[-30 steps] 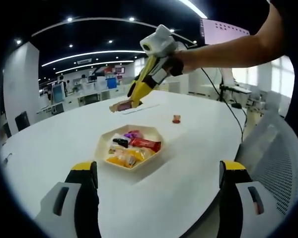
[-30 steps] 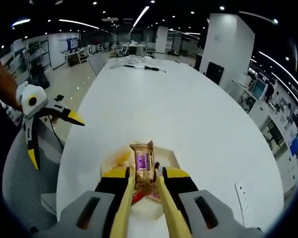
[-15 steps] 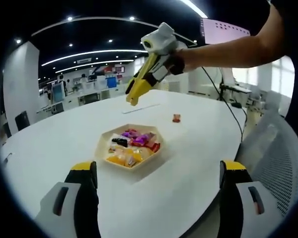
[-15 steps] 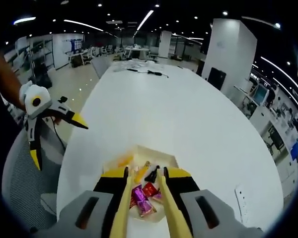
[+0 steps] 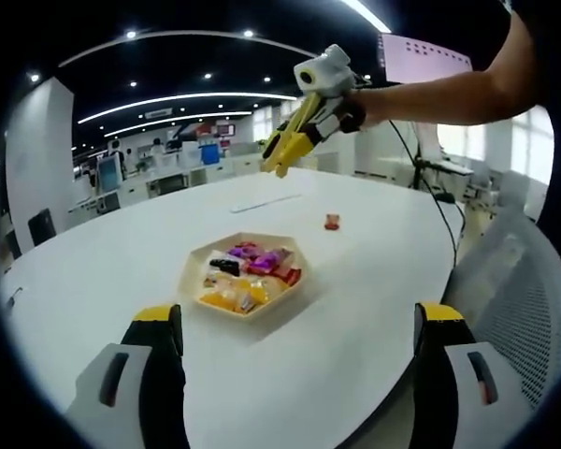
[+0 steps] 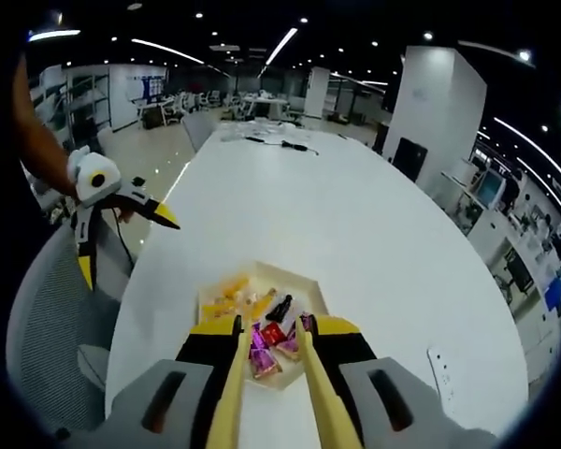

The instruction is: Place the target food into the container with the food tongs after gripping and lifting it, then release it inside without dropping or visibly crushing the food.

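A pale hexagonal tray point(image 5: 282, 304) sits mid-table with several wrapped snacks point(image 5: 248, 276) in it. In the left gripper view my right gripper point(image 5: 276, 168) hangs high above the table beyond the tray, held in a person's hand; its yellow tongs are slightly apart and empty. In the right gripper view the right gripper point(image 6: 271, 329) looks down over the tray point(image 6: 304, 281) and the snacks point(image 6: 265, 323), with nothing between its tongs. My left gripper point(image 5: 299, 323) stands wide open and empty at the table's near edge; it also appears as the left gripper point(image 6: 122, 229) beside the table.
A small red wrapped item point(image 5: 332, 223) lies alone on the white table point(image 5: 374, 281), right of and beyond the tray. A grey mesh chair point(image 5: 524, 299) stands at the table's edge. Cables point(image 6: 271, 140) lie at the table's far end.
My right gripper let go of the wrapped bar, which now lies in the tray. It then rose and drew away from the tray. The left gripper stayed where it was.
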Demonstrator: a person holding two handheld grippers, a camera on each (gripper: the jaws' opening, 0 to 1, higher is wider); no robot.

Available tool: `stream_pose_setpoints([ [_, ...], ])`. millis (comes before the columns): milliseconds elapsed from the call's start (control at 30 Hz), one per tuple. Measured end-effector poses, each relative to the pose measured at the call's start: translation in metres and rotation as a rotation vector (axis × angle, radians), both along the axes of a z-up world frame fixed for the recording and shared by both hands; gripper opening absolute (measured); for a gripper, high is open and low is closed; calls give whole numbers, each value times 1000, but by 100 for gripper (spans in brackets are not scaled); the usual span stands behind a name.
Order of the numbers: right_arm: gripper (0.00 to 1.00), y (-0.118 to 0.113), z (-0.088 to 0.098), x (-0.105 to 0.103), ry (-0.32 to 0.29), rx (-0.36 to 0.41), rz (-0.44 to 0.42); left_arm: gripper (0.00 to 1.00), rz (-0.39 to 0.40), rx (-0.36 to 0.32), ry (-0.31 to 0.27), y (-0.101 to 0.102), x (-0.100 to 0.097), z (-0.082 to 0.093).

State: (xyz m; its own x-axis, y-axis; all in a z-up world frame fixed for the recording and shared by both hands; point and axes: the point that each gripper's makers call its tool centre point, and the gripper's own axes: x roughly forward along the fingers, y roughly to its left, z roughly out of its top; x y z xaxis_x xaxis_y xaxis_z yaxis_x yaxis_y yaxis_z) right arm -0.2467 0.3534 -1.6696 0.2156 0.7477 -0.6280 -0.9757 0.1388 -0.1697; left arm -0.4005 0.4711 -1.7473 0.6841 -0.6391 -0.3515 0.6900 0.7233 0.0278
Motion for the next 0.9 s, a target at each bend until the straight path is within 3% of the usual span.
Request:
stream_pose_setpoints([
  [467,28,-80,-2,14,-11,-23,-114,99,9,6,9,1,0,-2],
  [900,28,-162,-23,40,13,-47,-239,99,12,27,35,3,-1,-10],
])
